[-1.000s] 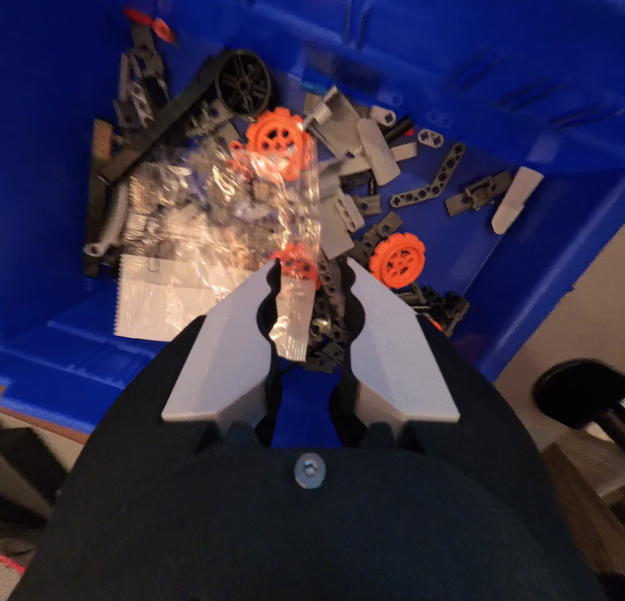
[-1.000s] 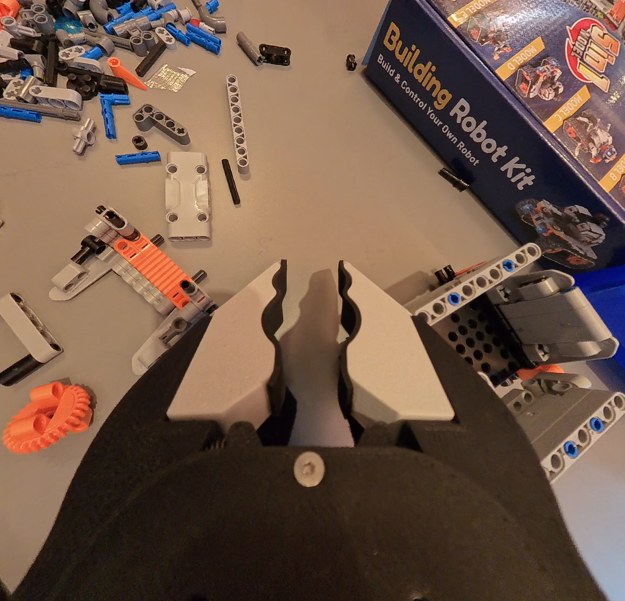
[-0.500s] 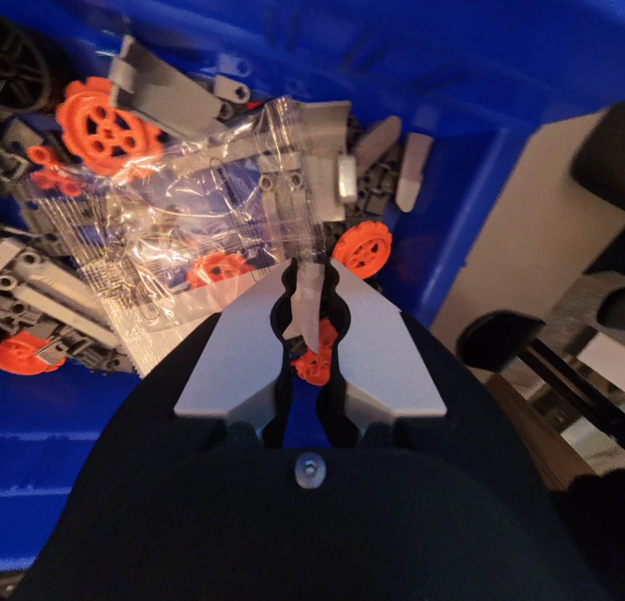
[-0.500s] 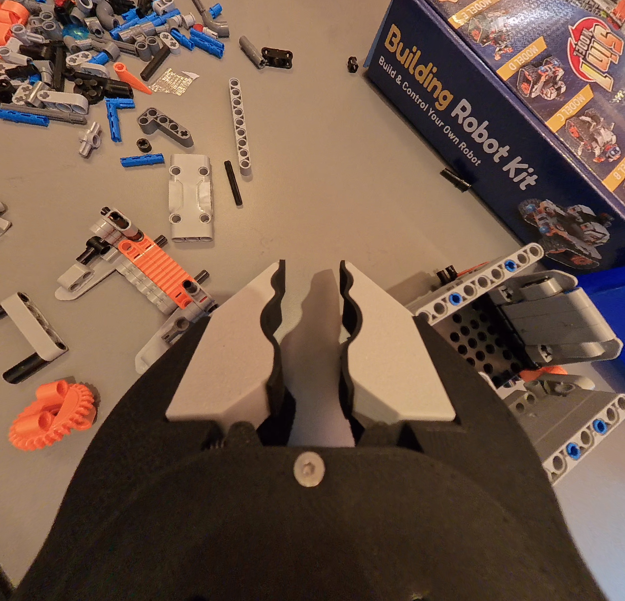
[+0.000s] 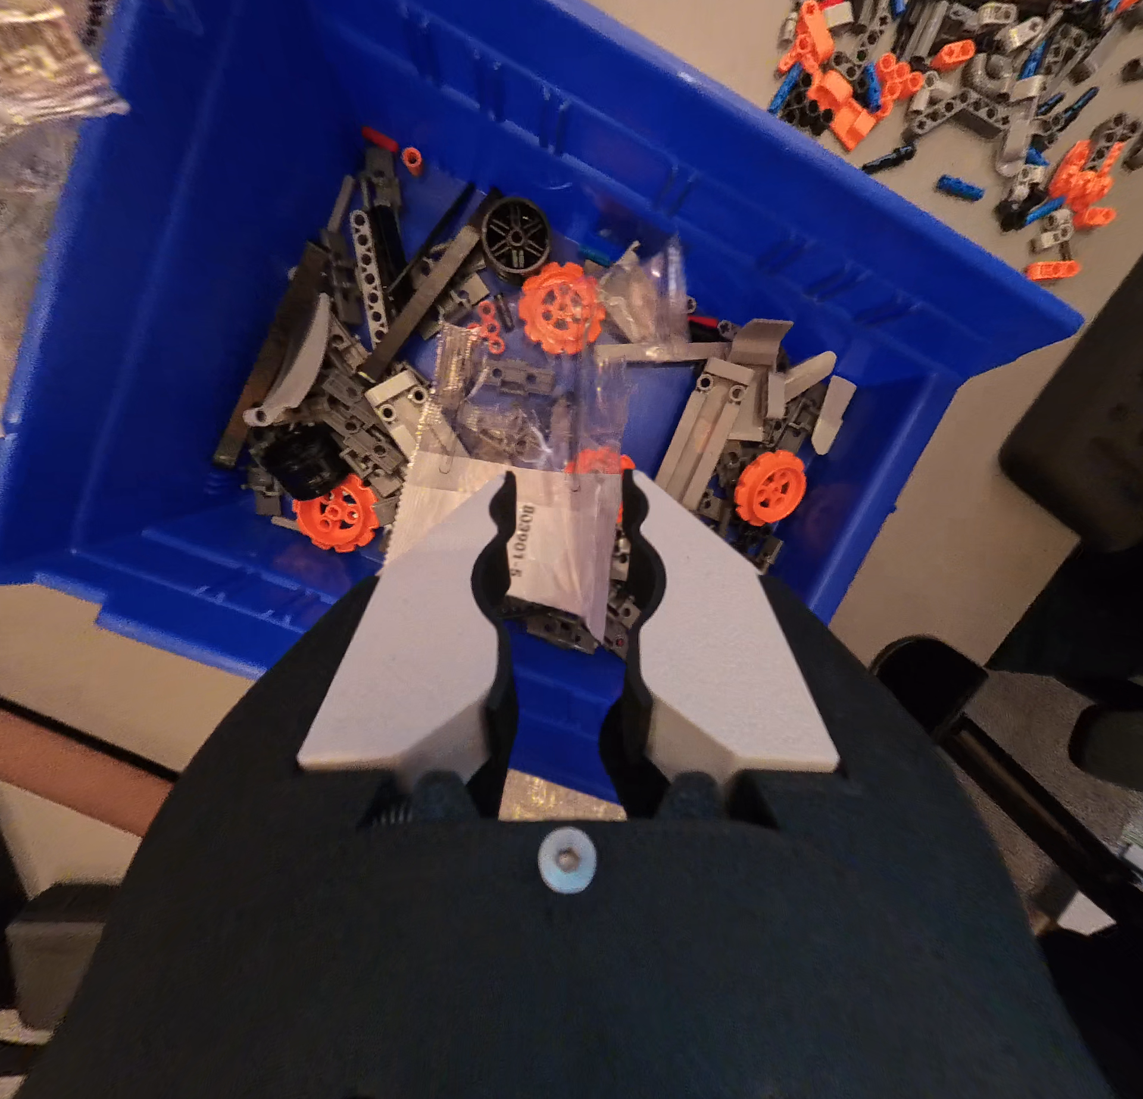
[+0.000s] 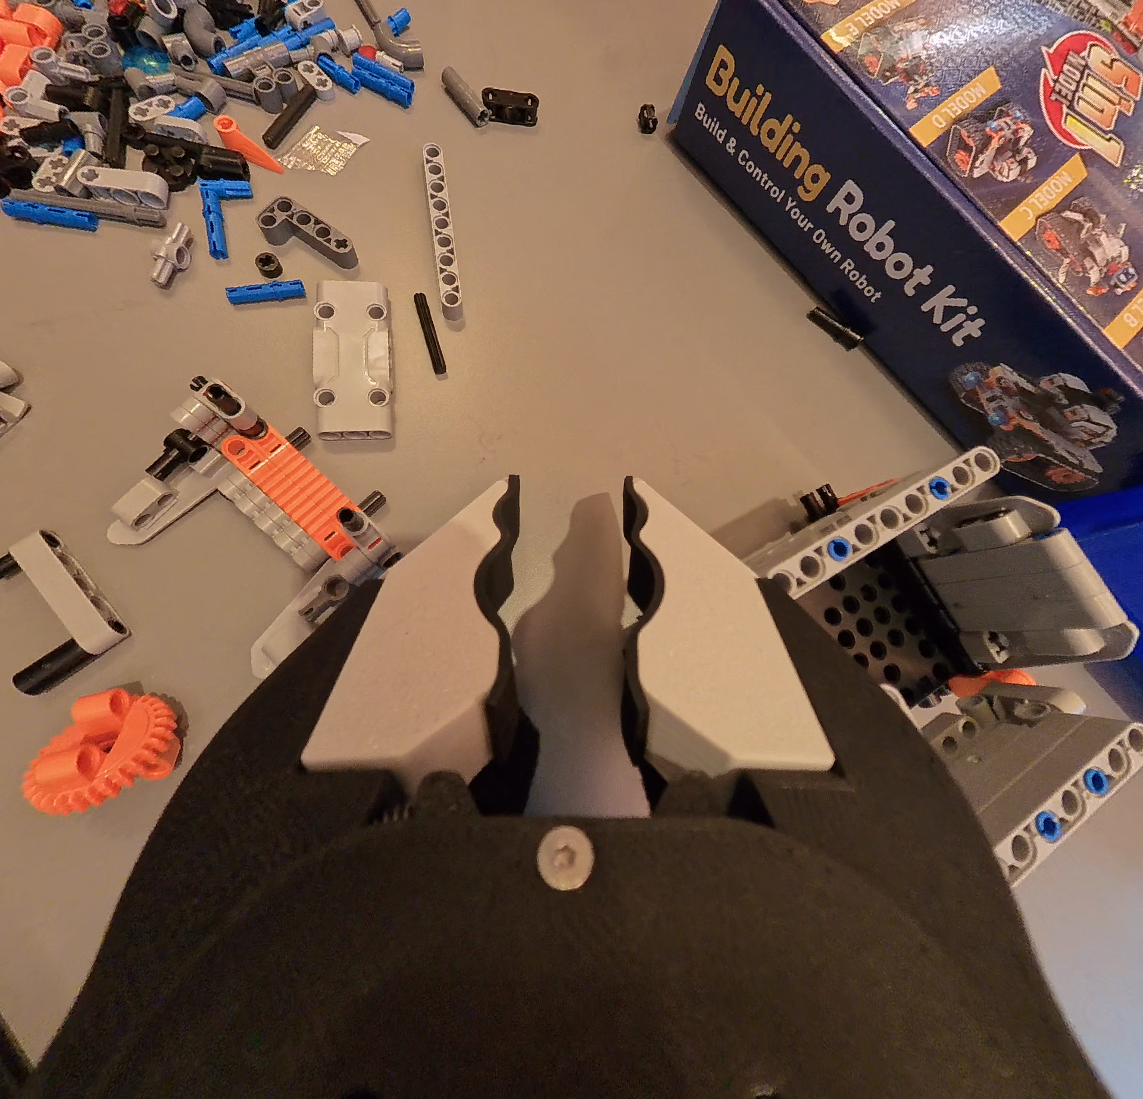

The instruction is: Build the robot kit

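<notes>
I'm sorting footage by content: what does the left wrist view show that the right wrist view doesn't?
Only the left wrist view shows the inside of the blue bin, with orange wheels, a clear plastic bag and the open left gripper above it. Only the right wrist view shows the printed kit box, a half-built grey model and the open, empty right gripper. Both show loose parts scattered on the grey table.
</notes>
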